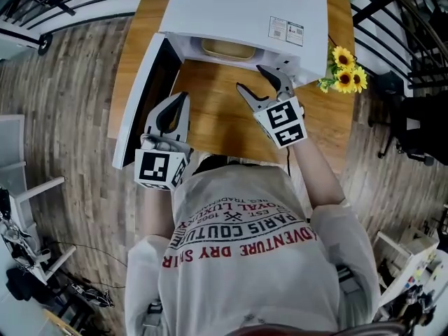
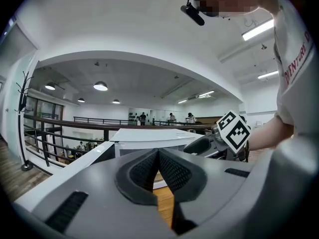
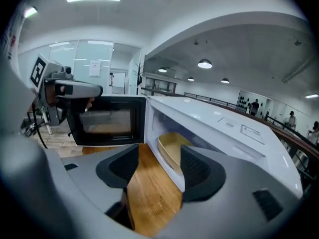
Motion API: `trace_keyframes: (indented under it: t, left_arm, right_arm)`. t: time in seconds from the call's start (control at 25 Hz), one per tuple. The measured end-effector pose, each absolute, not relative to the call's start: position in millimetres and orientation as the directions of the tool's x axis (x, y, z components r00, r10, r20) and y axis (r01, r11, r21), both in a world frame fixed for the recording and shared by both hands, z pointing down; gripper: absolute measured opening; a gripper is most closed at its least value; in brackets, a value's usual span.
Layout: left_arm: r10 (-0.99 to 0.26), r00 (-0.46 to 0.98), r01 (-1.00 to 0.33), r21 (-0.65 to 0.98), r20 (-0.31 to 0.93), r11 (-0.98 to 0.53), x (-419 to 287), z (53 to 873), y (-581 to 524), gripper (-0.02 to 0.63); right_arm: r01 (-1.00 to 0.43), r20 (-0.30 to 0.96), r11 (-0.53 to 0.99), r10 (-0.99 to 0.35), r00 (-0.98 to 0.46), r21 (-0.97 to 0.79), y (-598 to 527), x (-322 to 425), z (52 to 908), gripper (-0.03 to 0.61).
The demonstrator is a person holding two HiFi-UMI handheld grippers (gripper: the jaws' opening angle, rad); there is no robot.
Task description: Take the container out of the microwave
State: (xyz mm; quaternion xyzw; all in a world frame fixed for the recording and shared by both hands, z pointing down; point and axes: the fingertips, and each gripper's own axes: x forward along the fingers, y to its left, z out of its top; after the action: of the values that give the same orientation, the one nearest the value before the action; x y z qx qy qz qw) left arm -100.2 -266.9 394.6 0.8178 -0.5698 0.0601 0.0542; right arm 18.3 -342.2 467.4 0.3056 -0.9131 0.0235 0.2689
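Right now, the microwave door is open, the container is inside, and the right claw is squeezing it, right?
No. The right claw isn't squeezing the container; the right gripper view shows its jaws apart with nothing held between them. The microwave door is open and the container is inside.

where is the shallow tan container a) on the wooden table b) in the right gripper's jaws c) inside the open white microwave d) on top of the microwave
c: the shallow tan container sits inside the white microwave, and the right gripper is open and empty.
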Motion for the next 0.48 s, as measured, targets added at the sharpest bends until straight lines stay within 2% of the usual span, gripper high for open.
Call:
trace_keyframes:
  t: [0.12, 0.2, 0.48]
  left_arm:
    - [-0.928, 0.344, -0.938, 0.001, 0.144, -0.347, -110, 394, -274, 0.014]
    - [-0.929, 0.347, -0.937, 0.005, 0.129, -0.350, -114, 393, -279, 0.014]
    - [-0.912, 0.378, -0.926, 0.051, 0.161, -0.375, -118, 408, -286, 0.014]
  right_arm:
    - [-0.532, 0.594, 0.833, -0.508, -0.624, 0.152, -353, 3, 493, 0.271]
    - [-0.505, 0.635, 0.843, -0.494, -0.594, 0.184, -364, -3, 509, 0.235]
    - [-0.358, 0.767, 0.901, -0.405, -0.497, 0.244, -390, -25, 552, 0.235]
